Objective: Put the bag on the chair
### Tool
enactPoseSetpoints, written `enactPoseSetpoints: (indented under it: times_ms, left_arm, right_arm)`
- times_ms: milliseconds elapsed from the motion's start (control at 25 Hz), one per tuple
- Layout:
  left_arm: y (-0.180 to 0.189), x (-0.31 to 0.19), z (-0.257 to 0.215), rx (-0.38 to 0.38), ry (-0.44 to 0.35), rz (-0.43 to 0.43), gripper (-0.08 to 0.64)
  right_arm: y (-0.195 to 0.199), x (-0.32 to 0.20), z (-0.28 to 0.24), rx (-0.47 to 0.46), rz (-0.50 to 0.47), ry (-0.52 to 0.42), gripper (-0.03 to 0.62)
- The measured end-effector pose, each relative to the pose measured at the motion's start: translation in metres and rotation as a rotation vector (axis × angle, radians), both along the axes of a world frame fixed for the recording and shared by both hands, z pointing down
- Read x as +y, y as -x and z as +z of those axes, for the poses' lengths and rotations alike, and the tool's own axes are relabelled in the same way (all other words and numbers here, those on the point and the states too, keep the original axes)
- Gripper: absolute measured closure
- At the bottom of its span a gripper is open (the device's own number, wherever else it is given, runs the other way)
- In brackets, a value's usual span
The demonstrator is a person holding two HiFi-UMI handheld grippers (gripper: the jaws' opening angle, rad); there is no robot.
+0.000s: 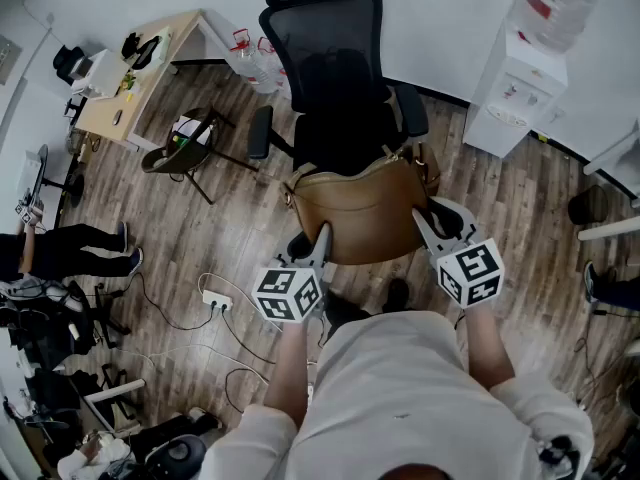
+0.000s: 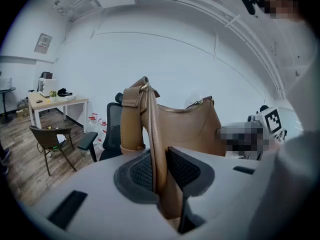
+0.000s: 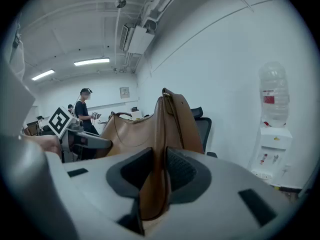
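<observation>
Over the seat of the black office chair (image 1: 330,78), the tan bag (image 1: 365,208) was held lengthwise between two grippers, one at each end. The left gripper (image 1: 322,233) was clamped on the strap at the bag's left end, with the thin leather squeezed right between the pads, nothing loose about it. The right gripper (image 1: 420,218) was pinched on the other end the same way, with a fold of leather caught between its pads. The bag was kept upright, zip edge on top, just on the near side of the backrest. Whether its bottom was touching the seat couldn't be made out, tbh. Further off, a water dispenser (image 1: 510,78) was parked at far right, and a wooden table (image 1: 150,58) was set at far left with a small brown chair (image 1: 185,153) just near it. A white power strip (image 1: 216,299) was left lying on the wood floor (image 1: 520,198), to the left of the grippers.
</observation>
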State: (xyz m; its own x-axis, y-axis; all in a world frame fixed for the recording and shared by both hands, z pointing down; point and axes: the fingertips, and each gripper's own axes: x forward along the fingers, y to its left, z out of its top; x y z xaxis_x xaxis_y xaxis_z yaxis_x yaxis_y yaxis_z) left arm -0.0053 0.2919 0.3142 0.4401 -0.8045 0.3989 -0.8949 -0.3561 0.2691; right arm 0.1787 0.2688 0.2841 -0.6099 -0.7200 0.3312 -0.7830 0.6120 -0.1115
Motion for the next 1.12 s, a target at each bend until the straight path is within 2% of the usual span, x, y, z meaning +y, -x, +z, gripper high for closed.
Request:
enactPoseSetpoints:
  times_ms: [480,600,1120]
  left_arm:
    - [-0.027,0.021,0.002,-0.003,-0.011,-0.004,0.499]
    - [-0.032,0.021,0.001,-0.011,-0.014,-0.007,0.499]
    - [-0.039,0.015,0.006,-0.021,0.009,-0.027,0.499]
  right_arm:
    - [-0.026,0.016,0.006,-0.005,-0.013,0.006,0.499]
    - [-0.033,0.014,0.009,-0.036,-0.007,0.03,0.49]
    - [-0.04,0.006,0.016,-0.047,-0.034,0.059,0.485]
